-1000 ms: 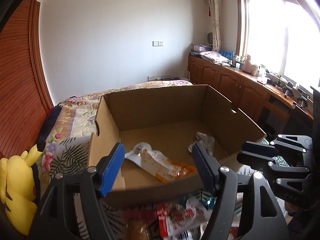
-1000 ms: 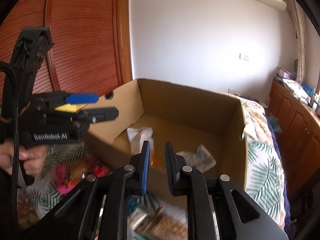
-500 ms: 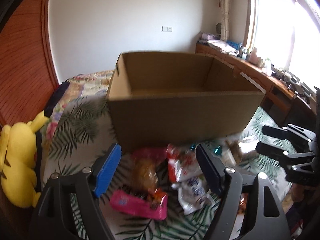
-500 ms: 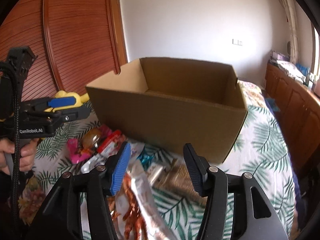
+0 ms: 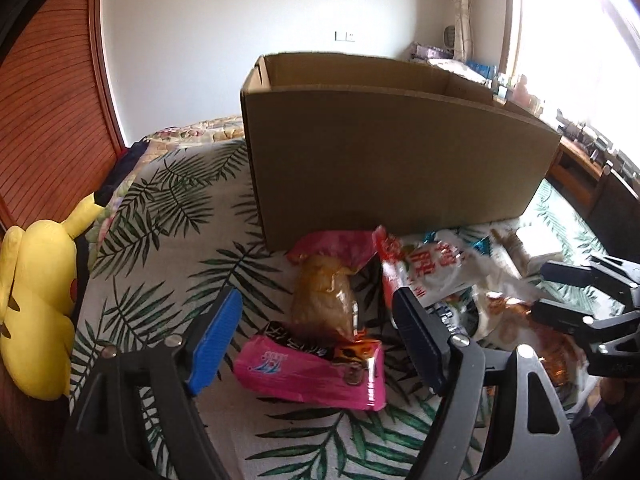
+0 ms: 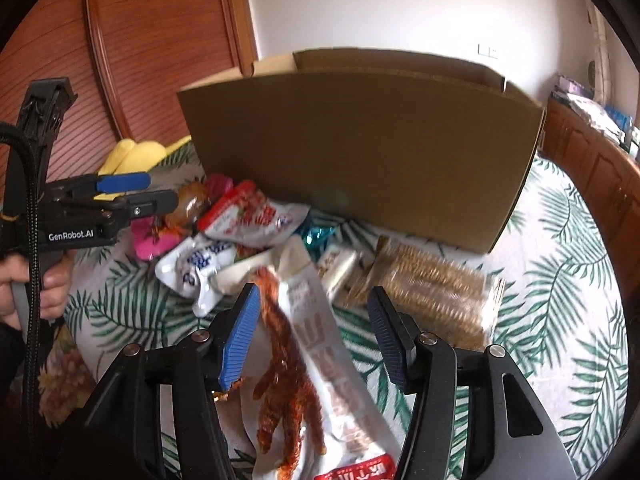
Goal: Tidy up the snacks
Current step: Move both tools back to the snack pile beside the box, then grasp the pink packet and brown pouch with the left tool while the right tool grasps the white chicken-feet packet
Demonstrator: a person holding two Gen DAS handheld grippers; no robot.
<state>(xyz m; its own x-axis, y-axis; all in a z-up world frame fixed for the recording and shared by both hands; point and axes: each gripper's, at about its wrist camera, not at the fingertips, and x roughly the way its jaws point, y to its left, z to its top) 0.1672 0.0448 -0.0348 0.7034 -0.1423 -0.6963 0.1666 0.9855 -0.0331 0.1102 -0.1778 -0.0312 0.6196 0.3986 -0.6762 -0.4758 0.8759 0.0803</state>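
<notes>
Nearby, snack packets (image 5: 424, 264) lie heaped on a leaf-print bedspread (image 5: 168, 208), just in front of a cardboard box (image 5: 392, 160). Left gripper (image 5: 316, 340) gapes wide above a pink packet (image 5: 308, 372). Right gripper (image 6: 312, 340) gapes wide above a chicken-feet packet (image 6: 320, 344).

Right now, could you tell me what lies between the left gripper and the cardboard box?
In the left wrist view, a pink packet and a clear bag of brownish snacks lie between the open left gripper and the cardboard box.

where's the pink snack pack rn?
Left wrist view: the pink snack pack lies on the leaf-print bedspread between the open left gripper's fingers, just in front of the amber bag and the cardboard box.
</notes>
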